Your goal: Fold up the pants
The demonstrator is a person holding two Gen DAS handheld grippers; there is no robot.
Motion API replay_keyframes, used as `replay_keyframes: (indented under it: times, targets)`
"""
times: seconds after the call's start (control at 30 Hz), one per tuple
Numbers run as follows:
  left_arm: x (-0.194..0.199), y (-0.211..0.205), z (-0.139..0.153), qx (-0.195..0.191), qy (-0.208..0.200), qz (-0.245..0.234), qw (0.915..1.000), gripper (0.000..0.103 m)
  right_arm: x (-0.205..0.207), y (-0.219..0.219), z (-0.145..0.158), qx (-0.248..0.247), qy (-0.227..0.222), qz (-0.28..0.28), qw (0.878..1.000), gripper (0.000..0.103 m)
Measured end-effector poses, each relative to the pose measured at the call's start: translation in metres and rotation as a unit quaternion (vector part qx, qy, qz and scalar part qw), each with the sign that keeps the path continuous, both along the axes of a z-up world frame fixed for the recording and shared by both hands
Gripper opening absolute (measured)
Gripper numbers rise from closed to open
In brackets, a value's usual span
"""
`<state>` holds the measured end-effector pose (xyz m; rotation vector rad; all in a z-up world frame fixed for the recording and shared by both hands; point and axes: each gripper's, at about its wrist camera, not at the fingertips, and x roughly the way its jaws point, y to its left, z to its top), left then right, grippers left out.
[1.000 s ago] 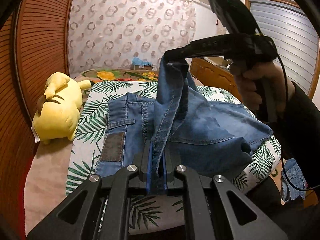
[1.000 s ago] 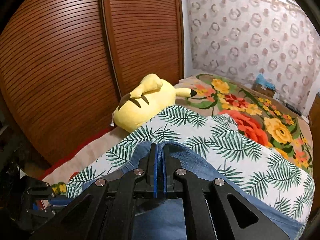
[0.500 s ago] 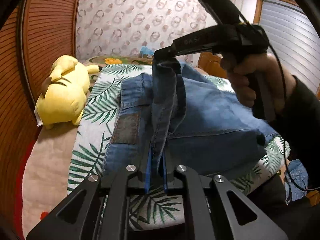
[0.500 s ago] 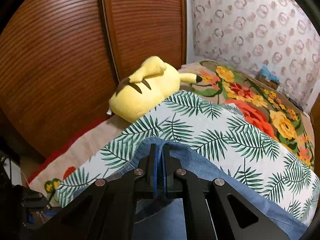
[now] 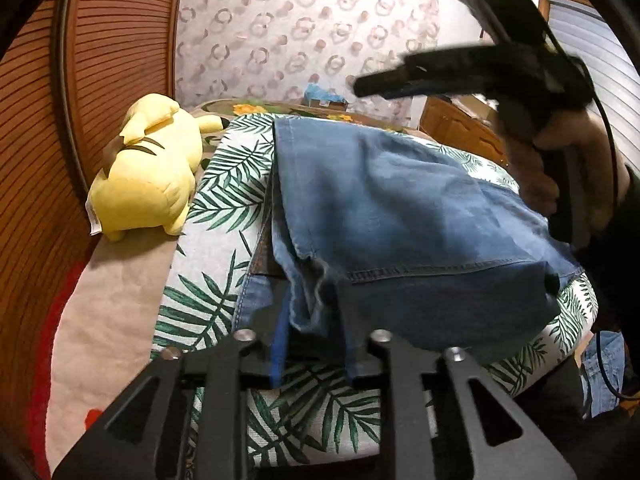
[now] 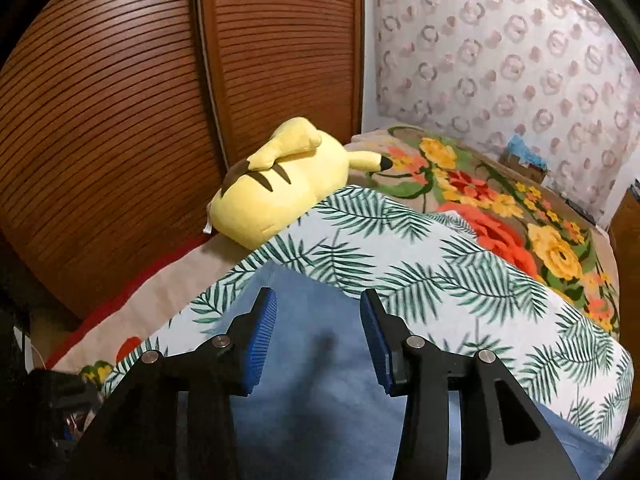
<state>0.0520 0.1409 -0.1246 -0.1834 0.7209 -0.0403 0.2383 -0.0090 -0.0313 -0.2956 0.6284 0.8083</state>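
The blue denim pants (image 5: 400, 216) lie folded over on the palm-leaf sheet (image 5: 224, 200). My left gripper (image 5: 312, 328) is open at the near frayed edge of the fold, the cloth loose between its blue pads. My right gripper (image 6: 318, 328) is open and empty just above the pants (image 6: 320, 380); in the left wrist view it (image 5: 376, 86) hovers over the far side of the fold, held by a hand.
A yellow plush toy (image 5: 148, 172) lies left of the pants by the slatted wooden door (image 6: 120, 120). A floral blanket (image 6: 500, 208) covers the far bed. A wooden cabinet (image 5: 460, 136) stands at the right. More denim (image 5: 600, 364) lies low at the right.
Both grippers have opened and let go of the pants. The raised layer has dropped flat over the rest, covering the back pocket side. The right gripper has lifted clear.
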Motion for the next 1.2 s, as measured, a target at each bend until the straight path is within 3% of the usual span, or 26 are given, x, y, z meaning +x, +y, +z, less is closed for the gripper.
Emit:
replay_keyframes:
  times: [0.07, 0.13, 0.33, 0.53, 0.77, 0.93, 1.2]
  targets:
    - [0.001, 0.0, 0.0, 0.002, 0.001, 0.003, 1.0, 0.045, -0.004, -0.015, -0.004, 0.001, -0.004, -0.01, 1.0, 0.046]
    - [0.0, 0.0, 0.001, 0.004, -0.002, 0.005, 1.0, 0.05, -0.008, -0.033, -0.012, 0.002, -0.005, -0.023, 1.0, 0.046]
    - [0.0, -0.007, 0.006, 0.014, -0.011, 0.005, 0.9998, 0.05, -0.036, -0.085, -0.042, -0.02, -0.013, -0.063, 0.998, 0.046]
    - [0.0, -0.024, 0.012, 0.021, -0.023, -0.012, 0.9994, 0.05, -0.088, -0.134, -0.067, -0.014, 0.016, -0.078, 0.997, 0.046]
    - [0.009, -0.04, -0.005, 0.03, 0.0, -0.02, 0.9993, 0.05, -0.136, -0.172, -0.064, 0.005, 0.034, -0.086, 0.996, 0.046]
    - [0.011, -0.039, -0.015, 0.038, 0.02, -0.015, 0.999, 0.05, -0.147, -0.181, -0.066, 0.01, 0.038, -0.091, 0.995, 0.046]
    - [0.007, -0.049, -0.012, 0.03, 0.007, -0.032, 0.999, 0.05, -0.128, -0.205, -0.082, -0.008, 0.025, -0.15, 0.988, 0.046]
